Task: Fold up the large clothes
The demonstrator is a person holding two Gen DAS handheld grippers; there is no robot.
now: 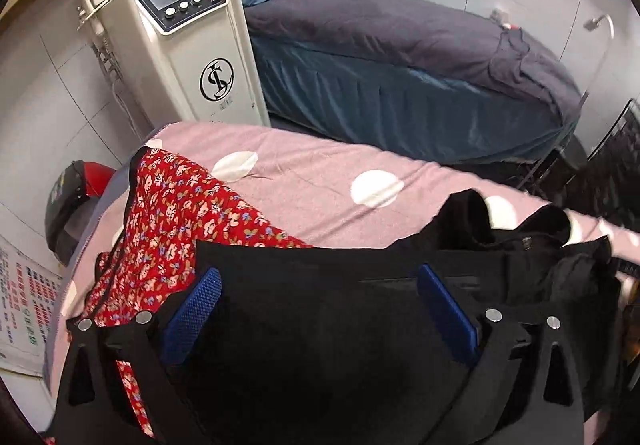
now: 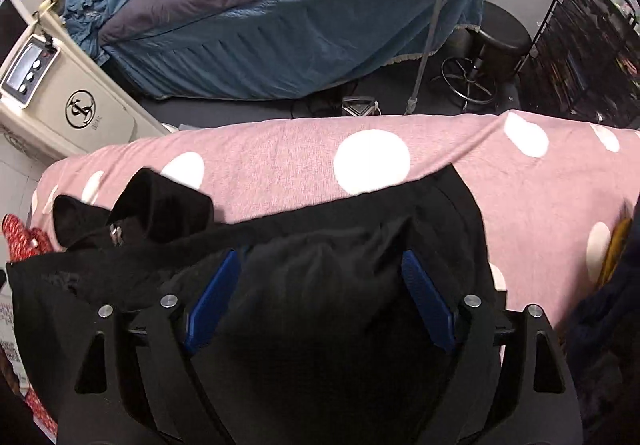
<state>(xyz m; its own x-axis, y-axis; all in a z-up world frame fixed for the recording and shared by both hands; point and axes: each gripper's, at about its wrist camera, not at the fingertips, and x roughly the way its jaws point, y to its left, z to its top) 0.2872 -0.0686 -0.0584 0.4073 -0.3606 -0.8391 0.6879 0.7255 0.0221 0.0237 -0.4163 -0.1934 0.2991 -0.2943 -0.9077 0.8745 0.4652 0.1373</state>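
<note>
Both grippers hang over the black garment [image 2: 304, 245] spread on the pink dotted bed [image 2: 280, 161], left gripper [image 1: 320, 297] and right gripper [image 2: 320, 285] with fingers spread wide, pinching nothing. I would judge the step a grasp: take an edge on each side at matching points, then lift evenly so the fold lands straight. Black on black hides hems and layers; the red floral garment [image 1: 180, 213] is partly covered

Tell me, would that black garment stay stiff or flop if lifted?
Probably flop: the black garment lies in soft bunched folds on the pink spotted cover. It likely drapes and sags between grips. Its zipper end may swing.
</note>
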